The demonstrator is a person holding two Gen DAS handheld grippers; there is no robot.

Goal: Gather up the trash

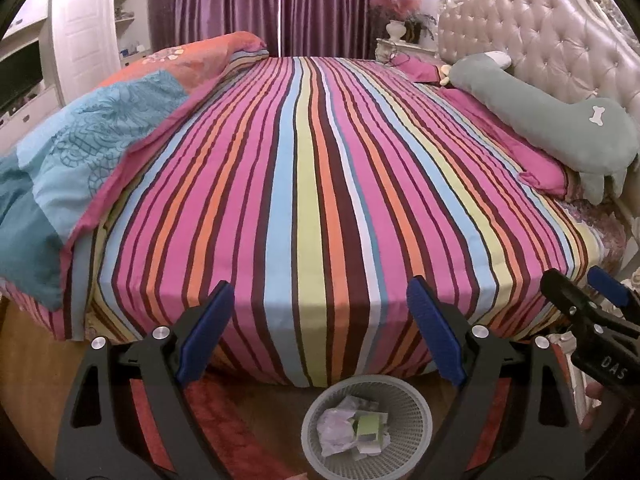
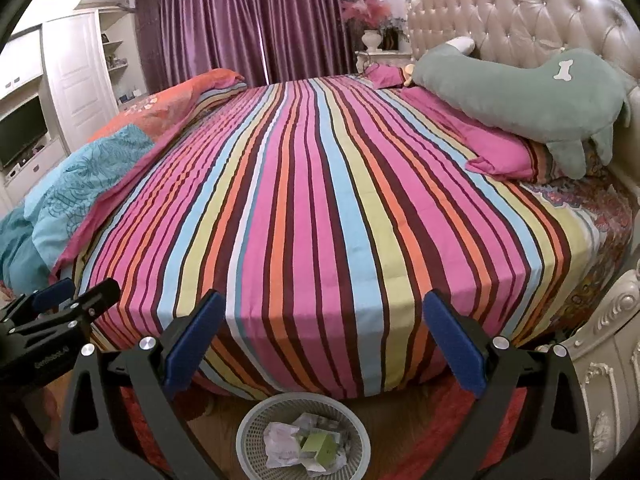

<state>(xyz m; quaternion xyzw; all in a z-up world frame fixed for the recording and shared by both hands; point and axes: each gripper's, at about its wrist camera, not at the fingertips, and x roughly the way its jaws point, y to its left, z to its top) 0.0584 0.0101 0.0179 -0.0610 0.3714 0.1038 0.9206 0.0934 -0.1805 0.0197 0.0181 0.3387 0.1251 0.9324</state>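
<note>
Both the left tongs [image 1: 320, 320] and right tongs [image 2: 324, 332] gape wide, holding nothing. Just below them sits the basket [image 1: 416, 432], crumpled trash [image 1: 352, 428] inside. Beyond them stretches the striped bed [image 1: 320, 160].

Matt cotton-like sheet [image 1: 320, 184]; perforated plastic bin [image 1: 408, 412].

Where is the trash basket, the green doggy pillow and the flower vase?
trash basket [image 1: 416, 408]: left wrist view, right side of its mesh wall.
green doggy pillow [image 2: 520, 92]: right wrist view, middle of its body.
flower vase [image 1: 396, 29]: left wrist view, its white bowl.
</note>
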